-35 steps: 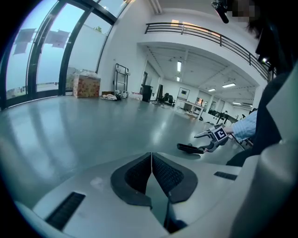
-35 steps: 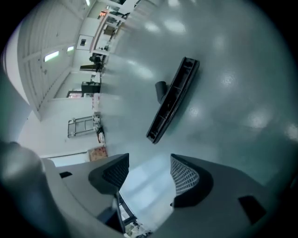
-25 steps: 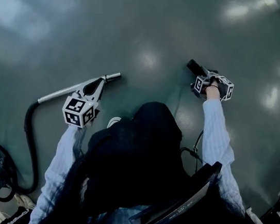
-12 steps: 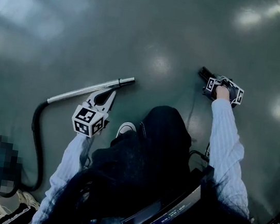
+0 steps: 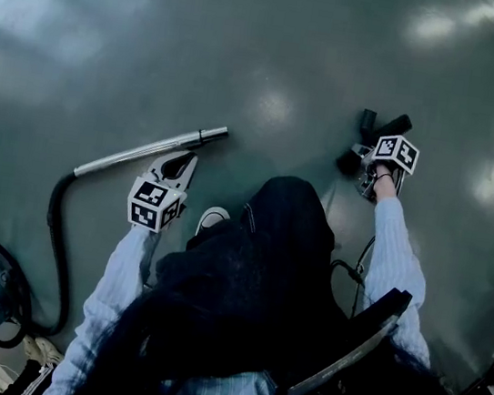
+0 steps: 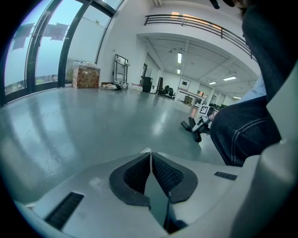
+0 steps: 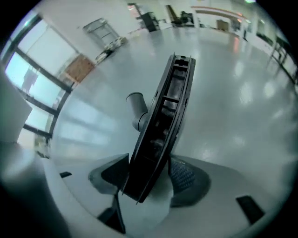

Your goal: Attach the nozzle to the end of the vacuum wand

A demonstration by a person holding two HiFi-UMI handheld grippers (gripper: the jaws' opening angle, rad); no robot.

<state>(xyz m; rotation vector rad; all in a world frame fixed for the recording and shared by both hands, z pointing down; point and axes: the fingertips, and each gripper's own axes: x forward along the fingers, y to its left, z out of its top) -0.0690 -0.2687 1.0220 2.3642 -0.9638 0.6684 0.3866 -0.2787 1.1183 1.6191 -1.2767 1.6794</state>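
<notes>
On the floor to the left, the vacuum wand (image 5: 139, 150) lies slantwise, open end pointing rightward and away from the person. Just beside it, the left gripper (image 6: 150, 160) has its jaws pressed together, empty. The right gripper (image 7: 148, 179) jaws clamp the nozzle (image 7: 164, 116), which stands lengthwise up from them, neck leftward; the head view shows it dark and indistinct.

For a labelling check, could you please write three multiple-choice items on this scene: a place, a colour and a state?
1. Where does the vacuum wand lie? A on a table; B on the floor; C on a shelf.
2. What colour is the nozzle? A black; B red; C white.
3. How do the jaws of the left gripper stand? A open; B shut on a cloth; C shut, empty.
Answers: B: it lies flat on the floor. A: it looks dark in the right gripper. C: the pads meet, nothing between.
</notes>
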